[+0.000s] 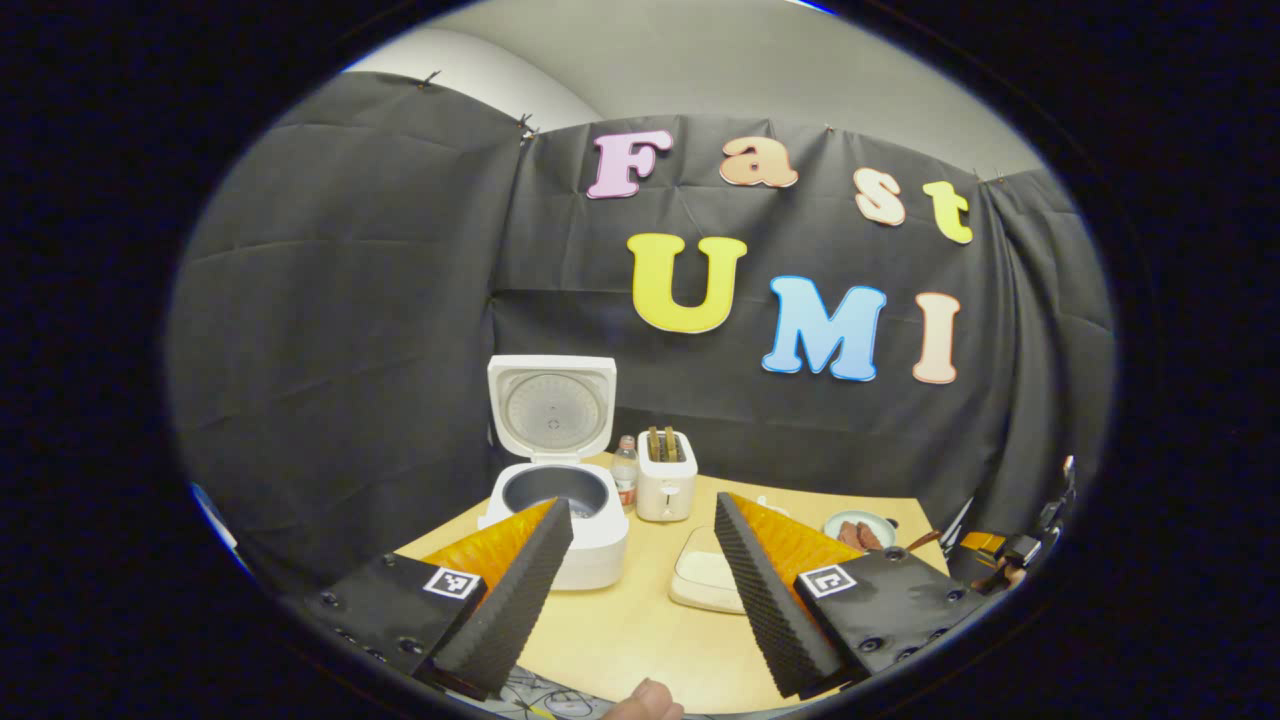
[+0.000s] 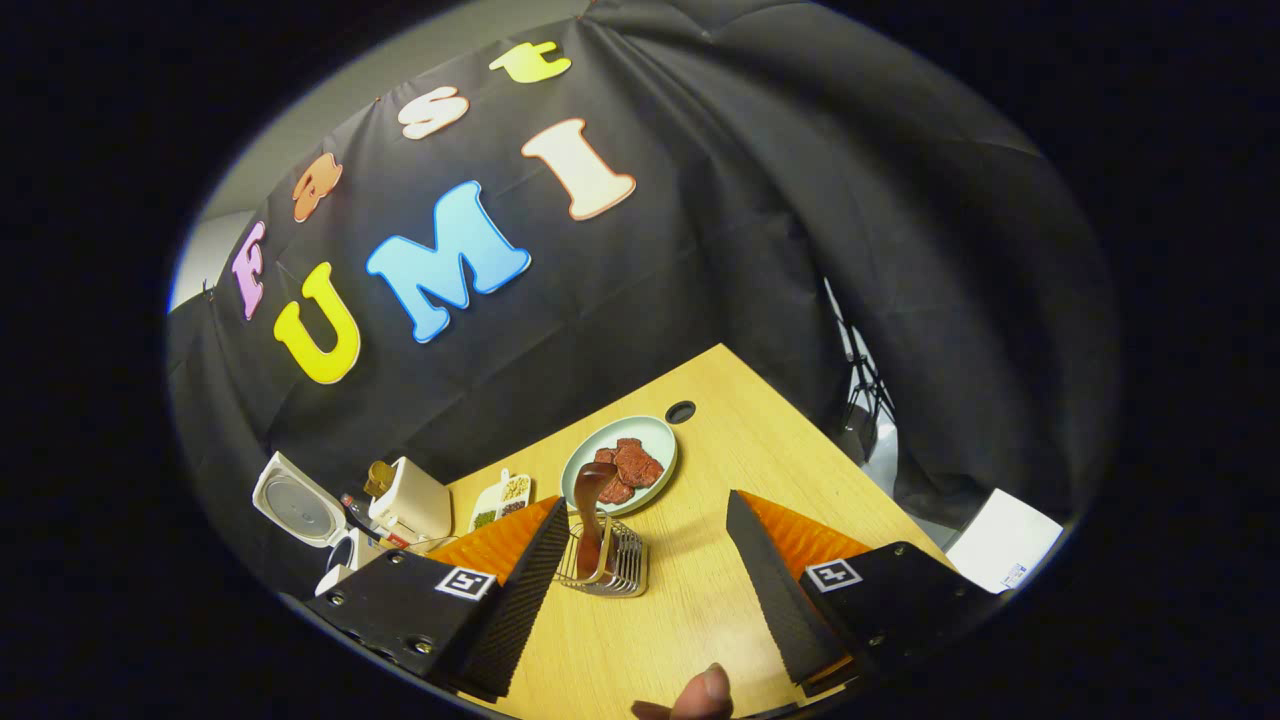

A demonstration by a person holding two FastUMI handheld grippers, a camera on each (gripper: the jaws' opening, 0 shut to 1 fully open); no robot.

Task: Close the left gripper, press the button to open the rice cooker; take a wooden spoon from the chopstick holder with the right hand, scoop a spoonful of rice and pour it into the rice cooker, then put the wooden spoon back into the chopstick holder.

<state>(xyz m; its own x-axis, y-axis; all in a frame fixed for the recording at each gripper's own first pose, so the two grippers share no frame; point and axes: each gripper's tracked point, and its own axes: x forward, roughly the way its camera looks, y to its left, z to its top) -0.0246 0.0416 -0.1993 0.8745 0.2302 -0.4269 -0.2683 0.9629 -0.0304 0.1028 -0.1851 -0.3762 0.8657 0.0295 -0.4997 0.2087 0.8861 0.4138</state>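
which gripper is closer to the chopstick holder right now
Right. The right gripper hangs open just short of the chopstick holder; the left gripper is over by the rice cooker.

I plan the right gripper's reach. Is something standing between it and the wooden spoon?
Nothing visible. The right gripper is open, and the spoon stands in the holder just ahead, between its fingers, with bare table before it.

Left tool (image 1: 645, 535) and right tool (image 2: 640, 530) spread wide
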